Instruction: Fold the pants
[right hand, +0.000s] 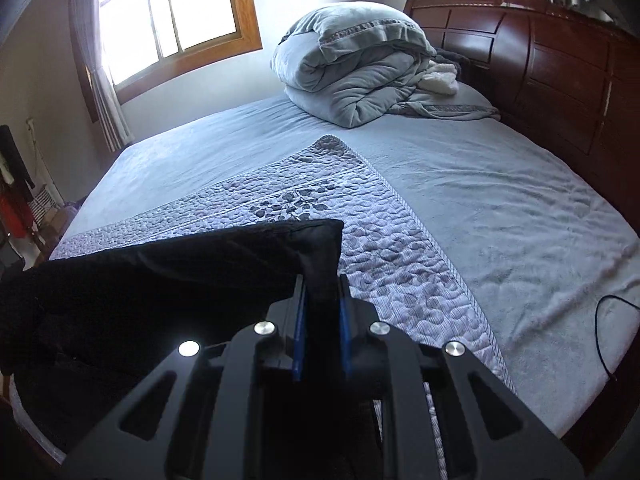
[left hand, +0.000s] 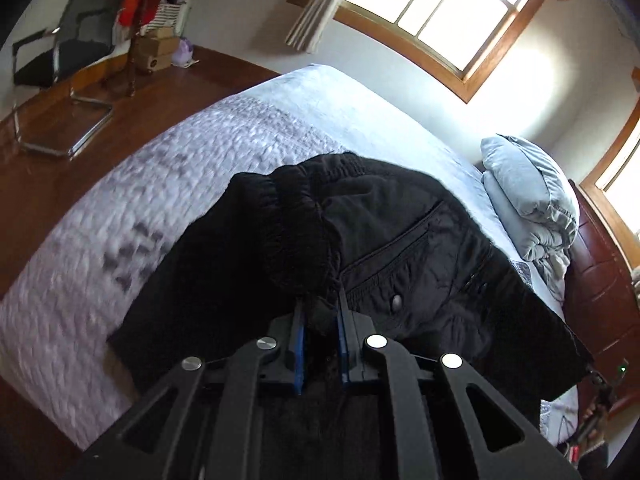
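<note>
Black fabric fills both pairs of tongs: the left tongs (left hand: 320,312) are clenched on the pants (left hand: 360,240) just below the gathered waistband (left hand: 296,208), near a buttoned back pocket (left hand: 396,264), while the right tongs (right hand: 321,292) pinch a flat corner of the same pants (right hand: 200,264). The pants are held up between the 2 grips, over a quilted lilac coverlet (right hand: 392,264) on the bed (right hand: 500,208). Beyond lie a folded grey duvet (right hand: 352,60), a dark wooden headboard (right hand: 560,64) and 2 wood-framed windows (right hand: 172,12).

Open bed sheet (right hand: 500,208) ahead; folded duvet (right hand: 352,60) (by the headboard (right hand: 560,60)) blocks.
</note>
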Demonstrator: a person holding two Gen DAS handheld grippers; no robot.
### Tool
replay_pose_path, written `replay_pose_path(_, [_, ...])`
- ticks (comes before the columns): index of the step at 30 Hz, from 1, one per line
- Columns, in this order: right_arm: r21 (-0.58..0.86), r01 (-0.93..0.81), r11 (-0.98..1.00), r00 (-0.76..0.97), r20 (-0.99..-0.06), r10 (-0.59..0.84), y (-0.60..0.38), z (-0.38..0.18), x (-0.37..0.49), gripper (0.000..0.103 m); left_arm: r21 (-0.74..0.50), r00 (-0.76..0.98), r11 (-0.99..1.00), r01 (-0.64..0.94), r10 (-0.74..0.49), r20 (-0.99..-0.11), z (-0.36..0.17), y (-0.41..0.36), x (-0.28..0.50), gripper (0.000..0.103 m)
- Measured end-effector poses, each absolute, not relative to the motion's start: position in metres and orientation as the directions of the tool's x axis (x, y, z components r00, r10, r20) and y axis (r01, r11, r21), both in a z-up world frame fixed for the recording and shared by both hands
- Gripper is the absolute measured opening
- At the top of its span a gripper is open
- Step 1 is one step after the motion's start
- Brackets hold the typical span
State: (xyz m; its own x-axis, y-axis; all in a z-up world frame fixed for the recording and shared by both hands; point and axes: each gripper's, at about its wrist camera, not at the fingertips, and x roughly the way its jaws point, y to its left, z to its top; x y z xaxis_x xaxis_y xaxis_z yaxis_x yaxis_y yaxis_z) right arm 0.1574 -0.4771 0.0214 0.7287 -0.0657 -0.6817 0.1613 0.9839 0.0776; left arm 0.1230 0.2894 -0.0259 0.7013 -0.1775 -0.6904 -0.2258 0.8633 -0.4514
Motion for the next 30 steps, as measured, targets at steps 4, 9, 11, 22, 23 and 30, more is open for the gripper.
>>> replay_pose_path(4, [0.107,0.205,0.973,0.72,-0.69,-0.076,-0.491,0.012,0.125,0.013,-0.498,0.704,0.821,-0.28,-0.177,-0.687,-0.049,0.298,0.077,0.012])
replay_pose_path(9, [0.127,0.264,0.956,0.689,-0.718,-0.095,-0.506,-0.008,0.087,0.013,-0.51,0.686,0.798,-0.323,-0.174,-0.706,-0.071,0.306,0.044,0.012])
replay_pose_path(11, [0.106,0.281,0.954,0.658,-0.745,-0.111,-0.508,-0.021,0.078,0.013,-0.509,0.683,0.794,-0.331,-0.171,-0.71,-0.077,0.307,0.038,0.012])
replay_pose_path(22, [-0.089,0.284,0.955,0.458,-0.862,-0.217,-0.498,-0.103,0.06,0.038,-0.501,0.638,0.764,-0.406,-0.156,-0.754,-0.097,0.314,0.012,0.06])
replay_pose_path(23, [-0.1,0.284,0.953,0.453,-0.862,-0.226,-0.497,-0.104,0.056,0.05,-0.497,0.628,0.746,-0.444,-0.137,-0.766,-0.096,0.316,0.004,0.07])
replay_pose_path(30, [-0.096,0.291,0.952,0.476,-0.848,-0.231,-0.498,-0.085,0.036,0.06,-0.698,0.722,0.601,-0.389,-0.271,-0.636,-0.076,0.302,-0.033,0.092])
